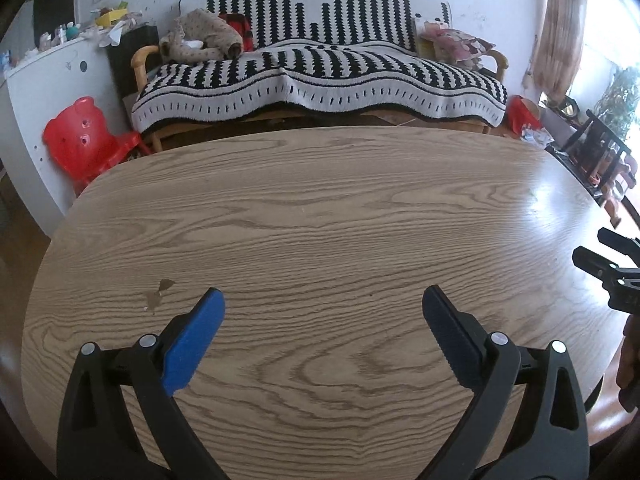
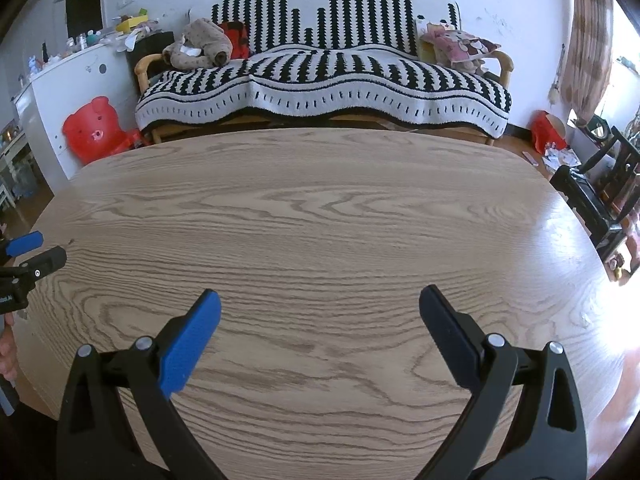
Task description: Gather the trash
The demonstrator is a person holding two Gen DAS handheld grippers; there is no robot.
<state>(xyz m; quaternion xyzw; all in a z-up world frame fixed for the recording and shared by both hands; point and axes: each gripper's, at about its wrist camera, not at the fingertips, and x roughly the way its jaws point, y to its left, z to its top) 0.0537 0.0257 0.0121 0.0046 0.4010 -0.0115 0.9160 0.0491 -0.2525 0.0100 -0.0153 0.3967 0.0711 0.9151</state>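
Both hand-held grippers, left (image 1: 323,300) and right (image 2: 319,299), hang wide open over the oval wood-grain table (image 2: 320,208), holding nothing. No trash up here; only crumpled white scraps (image 2: 560,156) on the floor, probably light, crushable, pinch anywhere.

Colours and patterns noted.
Bench (image 1: 320,220) tan wood grain; sofa throw (image 1: 320,76) black-and-white striped; chair (image 1: 84,136) red; gripper pads (image 2: 188,344) blue.

Wood-grain table (image 1: 320,220), rounded corners, glossy top with window glare at the right edge. Only thing on it: a small brown chipped or stained patch (image 1: 158,294) near the left side.
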